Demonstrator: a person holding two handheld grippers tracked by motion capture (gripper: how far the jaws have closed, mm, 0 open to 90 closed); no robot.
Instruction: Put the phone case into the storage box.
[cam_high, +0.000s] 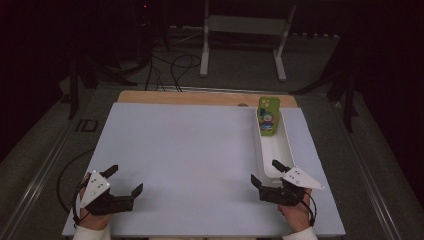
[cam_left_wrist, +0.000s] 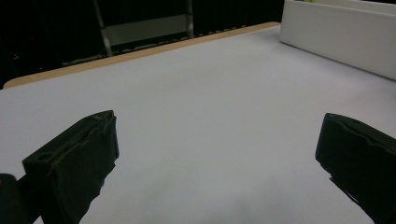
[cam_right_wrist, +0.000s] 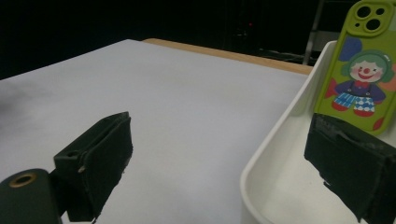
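No readable text, brand or number showed anywhere. The green phone case (cam_right_wrist: 364, 65) in the white tray (cam_right_wrist: 275, 140) carried just a clown cartoon, no lettering.

You see a lime-green rubbery phone case with a cartoon clown print (cam_high: 268, 120) leaning upright at the far end of a long white plastic tray (cam_high: 287, 145).

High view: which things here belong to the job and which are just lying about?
In the job:
- green phone case, leaning in the far end of the white tray
- right tongs, open, at the tray's near end
- left tongs, open, over the table

Lying about:
- white stand on the floor
- floor cables
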